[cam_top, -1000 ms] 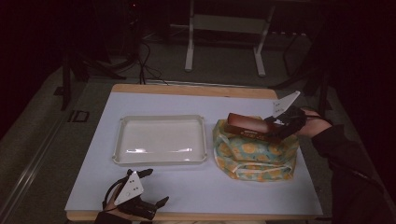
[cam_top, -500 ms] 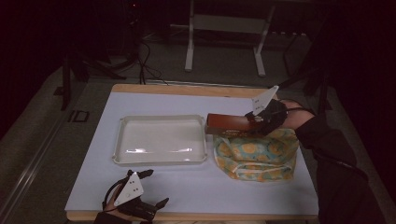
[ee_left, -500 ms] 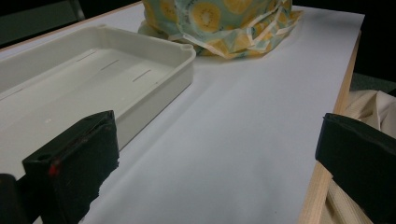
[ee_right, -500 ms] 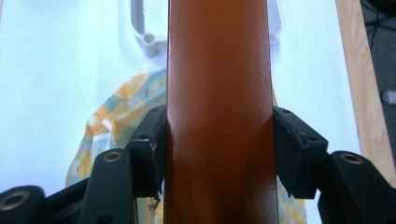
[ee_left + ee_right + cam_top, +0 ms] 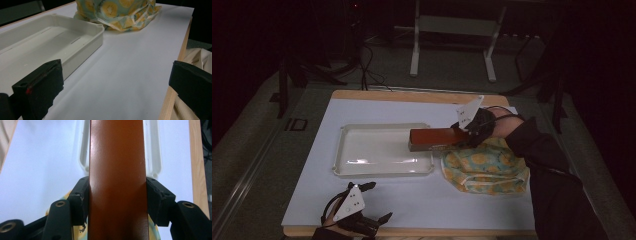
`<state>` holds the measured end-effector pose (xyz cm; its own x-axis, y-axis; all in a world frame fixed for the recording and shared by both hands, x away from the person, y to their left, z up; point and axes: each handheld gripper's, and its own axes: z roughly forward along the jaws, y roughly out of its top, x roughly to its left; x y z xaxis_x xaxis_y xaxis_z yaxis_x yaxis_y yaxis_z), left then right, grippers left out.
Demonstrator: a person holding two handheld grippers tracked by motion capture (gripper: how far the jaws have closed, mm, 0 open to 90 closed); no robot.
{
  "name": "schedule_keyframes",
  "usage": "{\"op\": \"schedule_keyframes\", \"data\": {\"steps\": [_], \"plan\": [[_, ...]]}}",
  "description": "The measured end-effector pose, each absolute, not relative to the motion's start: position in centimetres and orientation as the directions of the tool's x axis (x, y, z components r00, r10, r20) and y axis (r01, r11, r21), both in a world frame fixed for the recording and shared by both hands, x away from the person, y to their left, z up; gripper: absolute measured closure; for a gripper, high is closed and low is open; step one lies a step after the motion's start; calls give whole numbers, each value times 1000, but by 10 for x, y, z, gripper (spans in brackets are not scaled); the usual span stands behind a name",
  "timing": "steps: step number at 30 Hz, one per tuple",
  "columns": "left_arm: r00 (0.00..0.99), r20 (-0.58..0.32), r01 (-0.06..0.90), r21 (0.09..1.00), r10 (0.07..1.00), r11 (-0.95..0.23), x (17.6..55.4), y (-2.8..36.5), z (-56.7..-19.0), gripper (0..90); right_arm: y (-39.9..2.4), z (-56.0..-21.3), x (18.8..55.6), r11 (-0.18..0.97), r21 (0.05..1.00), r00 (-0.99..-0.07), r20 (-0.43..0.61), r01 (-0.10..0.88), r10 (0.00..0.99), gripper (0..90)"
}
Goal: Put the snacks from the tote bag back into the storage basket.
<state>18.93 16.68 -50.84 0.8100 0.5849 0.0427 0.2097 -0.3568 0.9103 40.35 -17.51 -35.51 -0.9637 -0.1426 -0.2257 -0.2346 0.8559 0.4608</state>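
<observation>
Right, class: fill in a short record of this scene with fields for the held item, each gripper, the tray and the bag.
held item: long brown box, gripped at one end, its far end over the tray's right edge
right gripper: shut on the box
left gripper: open, holding nothing, near the table's front edge
tray: white, shallow, nothing lying in it
bag: fruit-print cloth, right of the tray

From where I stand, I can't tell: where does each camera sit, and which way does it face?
High view: above the table's near side, looking forward and down; both forearms, the left claw and the right claw clamping a brown box.
Left gripper view: rides the open left claw, facing the white tray and the yellow patterned bag.
Right gripper view: rides the right claw, looking along the box.
All share the tray.
</observation>
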Motion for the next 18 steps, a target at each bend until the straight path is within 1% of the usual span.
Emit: {"op": "schedule_keyframes", "data": {"steps": [5, 11, 18], "plan": [[814, 40, 210, 910, 580, -358, 189, 167, -509, 0, -156, -359, 399, 835, 469, -949, -254, -288, -185, 426], [814, 41, 208, 910, 579, -357, 189, 167, -509, 0, -133, -367, 401, 831, 477, -954, -220, -286, -202, 427], [816, 41, 208, 910, 577, -359, 189, 167, -509, 0, -111, -378, 401, 820, 486, -951, -214, -303, -224, 427]]}}
